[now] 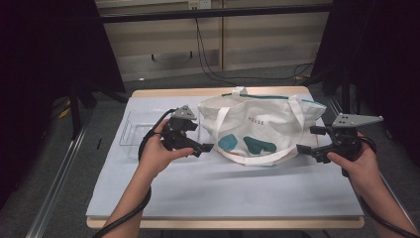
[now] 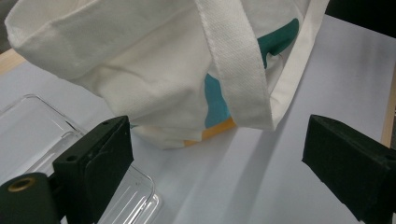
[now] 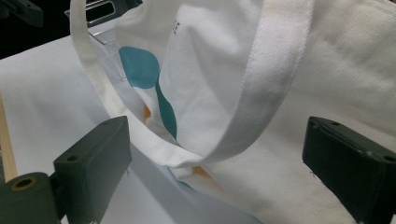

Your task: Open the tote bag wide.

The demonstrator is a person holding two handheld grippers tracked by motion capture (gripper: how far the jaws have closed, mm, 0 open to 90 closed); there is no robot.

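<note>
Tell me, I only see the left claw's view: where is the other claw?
Observer: The right claw is at the bag's other end, open, with a white strap looped in front of it.
Operator: Is the clear box big?
Observer: From above, the clear tray sits left of the bag, partly under the left claw.
Operator: Any words on the bag?
Observer: Yes, small grey letters on its front, too small to read surely.

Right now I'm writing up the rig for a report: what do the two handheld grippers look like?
Both the left gripper and right gripper are black, each with two blocky black jaws, a grey three-cornered plate on top and a black cable trailing back along the bare forearm. No sleeves show.
</note>
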